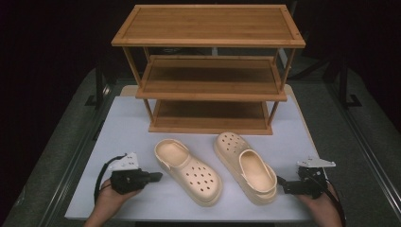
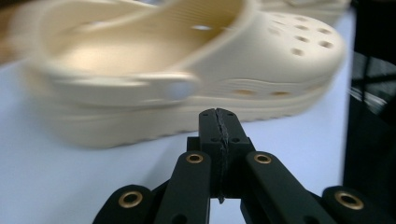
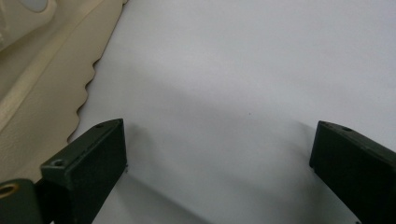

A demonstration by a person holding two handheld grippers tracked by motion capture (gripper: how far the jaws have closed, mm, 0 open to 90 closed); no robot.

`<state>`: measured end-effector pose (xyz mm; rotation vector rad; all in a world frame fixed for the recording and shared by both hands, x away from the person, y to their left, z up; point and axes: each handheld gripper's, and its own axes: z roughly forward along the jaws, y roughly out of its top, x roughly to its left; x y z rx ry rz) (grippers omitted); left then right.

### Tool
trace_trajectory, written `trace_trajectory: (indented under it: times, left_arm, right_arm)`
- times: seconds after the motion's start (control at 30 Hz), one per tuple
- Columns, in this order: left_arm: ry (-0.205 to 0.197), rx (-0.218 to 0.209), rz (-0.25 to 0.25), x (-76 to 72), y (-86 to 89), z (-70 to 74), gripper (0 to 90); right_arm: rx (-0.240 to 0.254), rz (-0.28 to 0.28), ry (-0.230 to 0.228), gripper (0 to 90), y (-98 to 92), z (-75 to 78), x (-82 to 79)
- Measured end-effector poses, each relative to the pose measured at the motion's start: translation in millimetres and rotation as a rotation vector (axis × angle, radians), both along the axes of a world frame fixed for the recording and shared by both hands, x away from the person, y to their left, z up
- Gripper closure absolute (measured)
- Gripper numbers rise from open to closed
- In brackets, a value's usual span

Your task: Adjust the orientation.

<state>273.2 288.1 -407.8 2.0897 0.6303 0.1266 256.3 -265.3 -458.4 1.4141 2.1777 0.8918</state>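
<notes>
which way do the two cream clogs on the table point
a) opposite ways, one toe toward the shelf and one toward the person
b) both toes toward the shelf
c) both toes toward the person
a: in the high view the left clog has its holed toe toward the person, while the right clog has its holed toe toward the wooden shelf.

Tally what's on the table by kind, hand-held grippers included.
Cream clogs: 2, the left clog and the right clog
Wooden shelf racks: 1, the three-tier rack
Hand-held grippers: 2, the left hand-held gripper with jaws shut, the right hand-held gripper with jaws open
Total: 5
</notes>
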Motion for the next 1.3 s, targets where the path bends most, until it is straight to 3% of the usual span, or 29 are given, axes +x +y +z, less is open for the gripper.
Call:
trace_trajectory:
  times: [0.13, 0.2, 0.27, 0.3, 0.33, 0.4, 0.43, 0.47, 0.57, 0.6, 0.63, 0.67, 0.73, 0.8, 0.93, 1.3]
  left_arm:
    - [-0.006, -0.004, 0.054, 16.2, 16.5, 3.9, 90.0]
    - [-0.01, -0.004, 0.094, 36.0, 25.6, 6.8, 90.0]
    - [-0.014, -0.021, 0.108, 50.2, 27.9, 7.9, 90.0]
    - [-0.014, -0.021, 0.108, 50.2, 27.9, 7.9, 90.0]
    - [-0.03, -0.007, 0.117, 64.0, 25.5, 8.2, 90.0]
    - [-0.031, -0.005, 0.117, 78.2, 21.4, 7.2, 90.0]
    - [-0.031, -0.005, 0.117, 78.2, 21.4, 7.2, 90.0]
    - [-0.028, -0.001, 0.112, 91.8, 15.2, 5.2, 90.0]
    - [-0.032, -0.007, 0.109, 104.1, 9.4, 2.4, 90.0]
    - [-0.032, 0.009, 0.112, 116.2, 3.6, -1.3, 90.0]
    - [-0.032, 0.009, 0.112, 116.2, 3.6, -1.3, 90.0]
    - [-0.02, -0.004, 0.11, 127.4, -0.2, -5.2, 90.0]
    - [-0.014, -0.017, 0.103, 135.3, -4.3, -9.0, 90.0]
    - [0.002, -0.033, 0.091, 139.6, -6.9, -15.0, 90.0]
    - [0.045, -0.012, 0.068, 140.4, -10.6, -27.2, 90.0]
    - [0.055, 0.013, 0.055, 131.7, -10.5, -25.9, 90.0]
  right_arm:
    - [-0.001, 0.0, 0.0, 3.1, -0.1, 0.0, 0.0]
    - [-0.002, 0.001, 0.0, 3.1, -0.2, 0.0, 0.1]
    - [-0.002, 0.002, 0.0, 3.1, -0.3, 0.0, 0.2]
    - [-0.002, 0.002, 0.0, 3.1, -0.3, 0.0, 0.2]
    - [0.0, 0.001, -0.002, 3.1, -0.2, -0.2, 0.2]
    - [-0.001, 0.0, -0.001, 3.1, -0.2, -0.2, 0.1]
    - [-0.001, 0.0, -0.001, 3.1, -0.2, -0.2, 0.1]
    - [-0.001, 0.001, -0.001, 3.1, -0.2, -0.1, 0.2]
    - [0.0, 0.001, -0.002, 3.1, -0.2, -0.2, 0.1]
    - [0.0, 0.0, -0.001, 3.1, -0.2, -0.2, 0.0]
    - [0.0, 0.0, -0.001, 3.1, -0.2, -0.2, 0.0]
    - [-0.001, 0.001, -0.001, 3.1, -0.2, -0.2, 0.2]
    - [0.0, 0.001, -0.002, 3.1, -0.3, -0.2, 0.1]
    - [0.0, 0.0, -0.002, 3.1, -0.3, -0.2, 0.1]
    - [0.0, 0.001, -0.002, 3.1, -0.2, -0.3, 0.1]
    - [0.0, 0.0, -0.001, 3.1, -0.2, -0.2, 0.0]
